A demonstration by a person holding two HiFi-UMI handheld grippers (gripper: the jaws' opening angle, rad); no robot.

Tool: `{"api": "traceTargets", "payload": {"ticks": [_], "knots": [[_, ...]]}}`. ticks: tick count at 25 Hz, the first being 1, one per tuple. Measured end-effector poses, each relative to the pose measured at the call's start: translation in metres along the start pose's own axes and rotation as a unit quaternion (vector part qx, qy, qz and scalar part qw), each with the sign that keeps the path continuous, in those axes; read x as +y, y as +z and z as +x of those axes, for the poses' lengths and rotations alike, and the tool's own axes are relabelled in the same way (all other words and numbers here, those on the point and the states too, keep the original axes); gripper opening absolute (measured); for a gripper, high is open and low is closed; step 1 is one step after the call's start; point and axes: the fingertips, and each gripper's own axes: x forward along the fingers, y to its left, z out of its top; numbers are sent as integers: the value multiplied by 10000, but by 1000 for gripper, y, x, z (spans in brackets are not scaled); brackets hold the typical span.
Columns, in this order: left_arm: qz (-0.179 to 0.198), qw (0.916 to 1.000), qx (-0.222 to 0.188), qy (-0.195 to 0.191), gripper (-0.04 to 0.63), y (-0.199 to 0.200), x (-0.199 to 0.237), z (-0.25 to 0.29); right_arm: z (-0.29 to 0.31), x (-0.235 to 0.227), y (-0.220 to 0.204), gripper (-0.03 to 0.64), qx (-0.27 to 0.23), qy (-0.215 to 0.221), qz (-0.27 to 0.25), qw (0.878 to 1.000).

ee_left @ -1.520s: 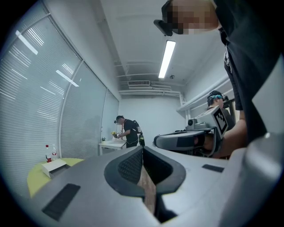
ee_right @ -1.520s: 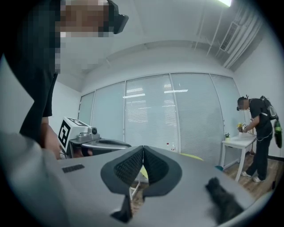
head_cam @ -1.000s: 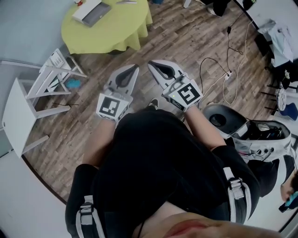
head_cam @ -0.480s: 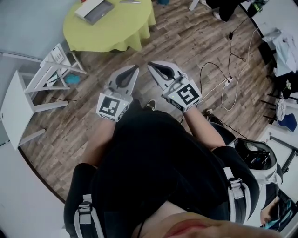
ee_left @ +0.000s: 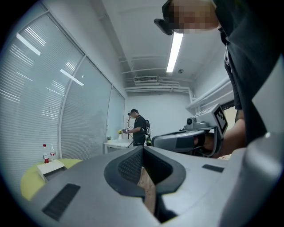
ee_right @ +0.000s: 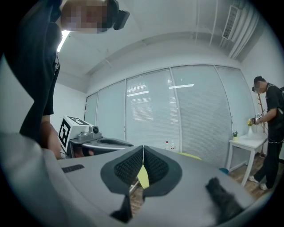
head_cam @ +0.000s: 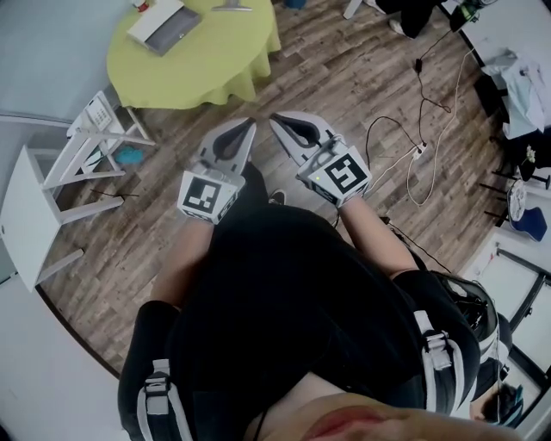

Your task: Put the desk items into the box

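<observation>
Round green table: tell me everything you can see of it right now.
The round table stands on the wood floor at the top left of the head view. A yellow-green cloth covers it and hangs over the edge in soft folds, hiding the legs. On it lie a flat white and grey box-like item and a small grey thing near the far edge. The left gripper view shows two small bottles on it.
</observation>
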Motion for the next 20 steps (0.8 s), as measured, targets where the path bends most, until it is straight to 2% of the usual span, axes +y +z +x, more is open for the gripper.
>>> {"api": "traceTargets", "payload": {"ticks": [8, 20], "knots": [[-45, 9999, 45, -138, 14, 1, 55, 38, 48, -50, 0, 17, 106, -134, 7, 9999], [-133, 9998, 24, -132, 14, 7, 159, 91, 138, -115, 5, 17, 250, -160, 23, 9996]]}}
